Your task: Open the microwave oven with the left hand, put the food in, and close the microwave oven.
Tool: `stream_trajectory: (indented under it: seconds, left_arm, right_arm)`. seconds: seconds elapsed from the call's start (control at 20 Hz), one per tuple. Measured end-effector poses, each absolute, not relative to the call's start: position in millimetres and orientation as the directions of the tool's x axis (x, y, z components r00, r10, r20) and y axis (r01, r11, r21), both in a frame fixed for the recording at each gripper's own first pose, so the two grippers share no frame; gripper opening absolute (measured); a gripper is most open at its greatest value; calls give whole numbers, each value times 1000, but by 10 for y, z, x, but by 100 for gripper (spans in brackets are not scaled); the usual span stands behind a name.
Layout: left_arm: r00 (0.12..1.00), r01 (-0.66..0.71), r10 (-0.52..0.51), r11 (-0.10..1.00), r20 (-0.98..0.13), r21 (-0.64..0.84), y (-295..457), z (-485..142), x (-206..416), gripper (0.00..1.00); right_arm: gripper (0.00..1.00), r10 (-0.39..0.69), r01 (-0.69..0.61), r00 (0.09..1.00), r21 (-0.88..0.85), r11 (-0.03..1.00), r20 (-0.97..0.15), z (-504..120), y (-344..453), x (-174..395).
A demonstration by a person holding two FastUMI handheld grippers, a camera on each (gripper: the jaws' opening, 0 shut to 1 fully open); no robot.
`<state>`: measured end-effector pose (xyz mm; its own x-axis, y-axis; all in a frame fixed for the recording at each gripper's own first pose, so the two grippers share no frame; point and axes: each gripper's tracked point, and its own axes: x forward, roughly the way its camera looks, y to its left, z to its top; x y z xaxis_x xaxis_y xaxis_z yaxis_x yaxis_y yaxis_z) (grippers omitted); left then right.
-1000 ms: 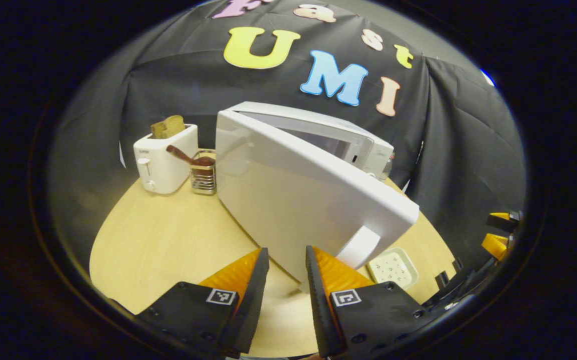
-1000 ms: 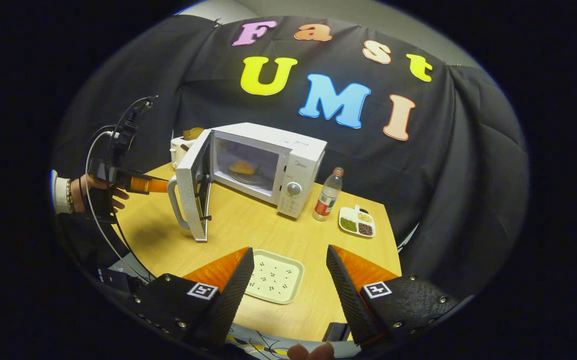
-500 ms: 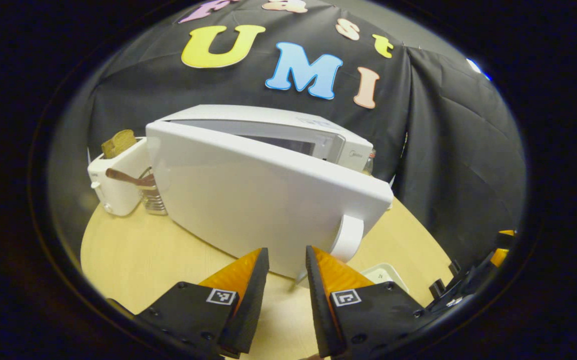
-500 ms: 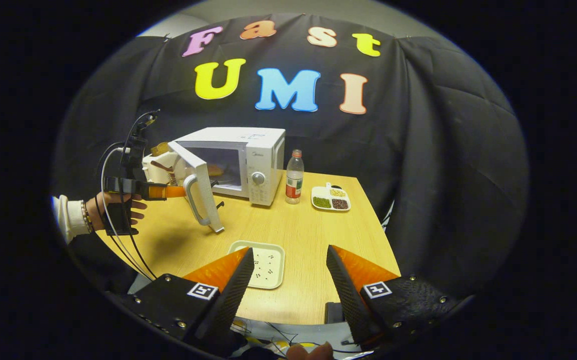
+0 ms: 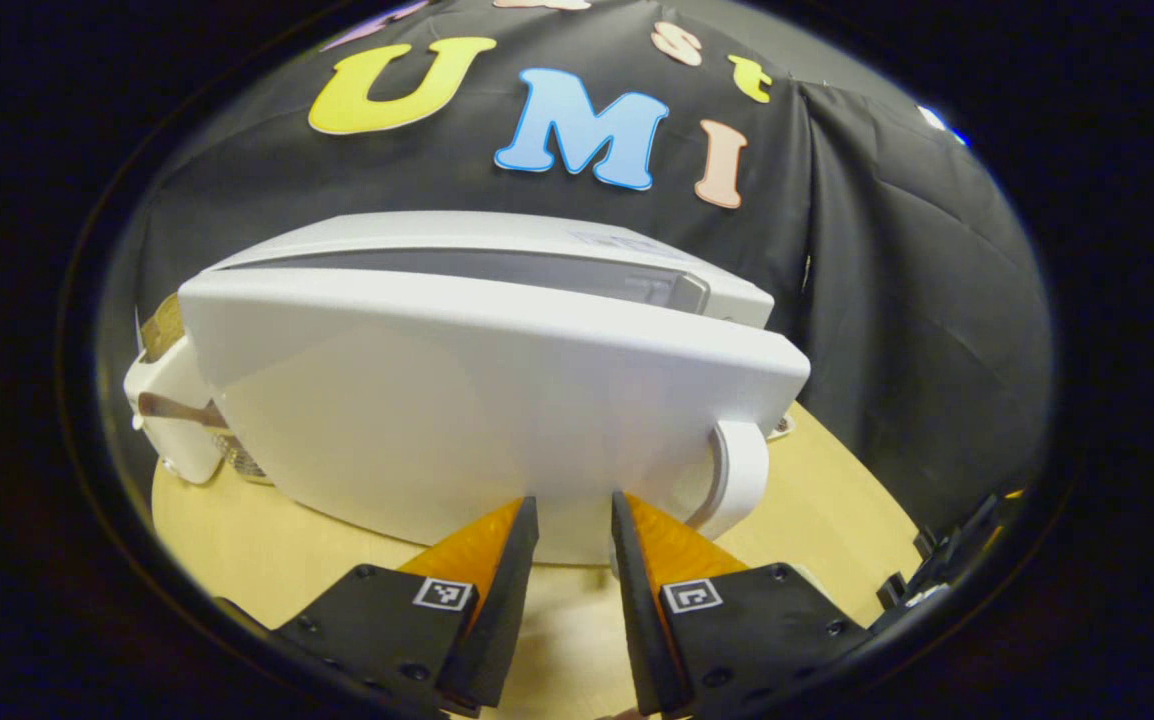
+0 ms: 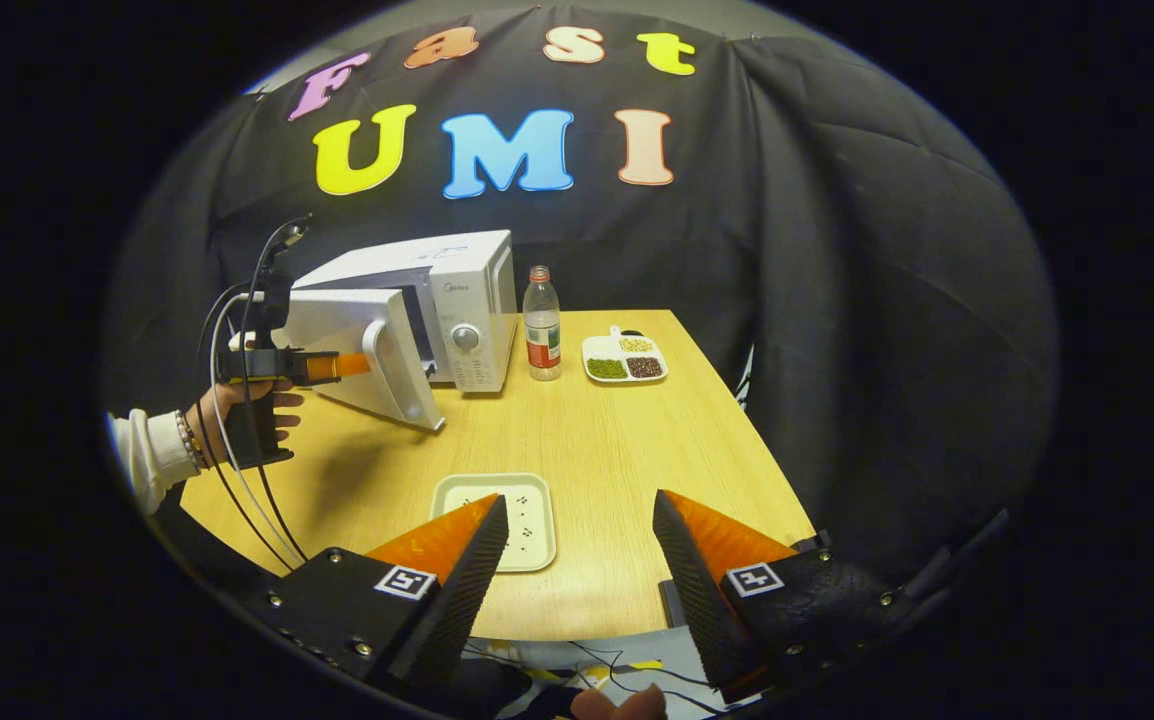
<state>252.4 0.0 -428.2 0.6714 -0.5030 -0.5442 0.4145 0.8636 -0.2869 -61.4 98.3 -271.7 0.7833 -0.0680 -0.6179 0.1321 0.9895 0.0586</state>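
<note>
The white microwave (image 6: 467,290) stands at the back left of the wooden table (image 6: 617,440). Its door (image 5: 477,420) is partly ajar, with a narrow dark gap along its top edge. My left gripper (image 5: 574,497) has its fingertips against the door's outer face, just left of the curved handle (image 5: 742,480); its fingers stand a little apart with nothing between them. In the right gripper view the left gripper (image 6: 352,365) meets the door (image 6: 347,340) from the left. My right gripper (image 6: 580,495) hovers open over the table's near edge. The door hides the inside.
An empty pale plate (image 6: 497,505) lies near the front edge, just beyond my right fingertips. A water bottle (image 6: 541,325) and a divided dish (image 6: 624,357) of beans stand right of the microwave. A white toaster (image 5: 172,420) sits behind the door on the left.
The door has swung from wide open to nearly shut, with my left gripper following against it. The right gripper has drawn back and turned right; the food inside is now hidden.
</note>
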Motion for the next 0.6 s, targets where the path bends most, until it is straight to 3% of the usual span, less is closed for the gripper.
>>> stream_trajectory:
  seconds: [0.05,0.25,0.6]
  left_arm:
    - [671,419,-506,862,-542,-285,-37,-4299,2599,58]
    - [677,412,-518,856,-523,-313,-124,-4289,2894,52]
    - [648,414,-556,831,-521,-371,-204,-4290,2992,54]
  right_arm:
    - [90,-70,142,779,66,988,-623,-2757,988,-562]
    - [90,-62,172,766,111,979,-639,-2870,1111,-369]
    - [90,-49,170,772,131,977,-634,-2859,1170,-169]
